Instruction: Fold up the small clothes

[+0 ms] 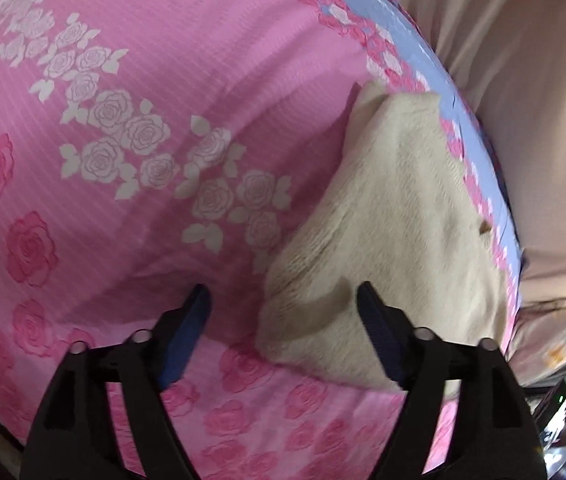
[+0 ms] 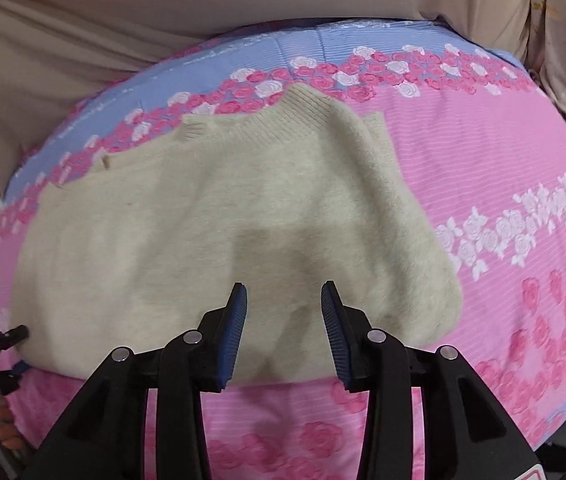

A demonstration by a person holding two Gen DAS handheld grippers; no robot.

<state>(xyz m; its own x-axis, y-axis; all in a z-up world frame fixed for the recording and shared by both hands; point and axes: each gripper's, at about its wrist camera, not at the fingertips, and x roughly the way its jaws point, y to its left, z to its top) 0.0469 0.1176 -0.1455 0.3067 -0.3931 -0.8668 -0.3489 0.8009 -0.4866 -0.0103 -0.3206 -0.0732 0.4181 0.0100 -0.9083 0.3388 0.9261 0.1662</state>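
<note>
Item: cream fuzzy knit sweater [image 2: 219,232], folded on pink rose-print bedsheet [image 1: 131,92]. Left gripper [image 1: 283,304], right gripper [image 2: 284,296]: both open, empty. Risk: a pad snagging the fuzzy knit could drag the fold open.

Each gripper [image 1: 283,304] [image 2: 284,300] — black angular arms, silver rivets, blue ribbed pads [image 2: 235,328].

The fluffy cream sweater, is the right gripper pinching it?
No, the right gripper is open above the cream sweater, with nothing pinched between its blue pads.
</note>
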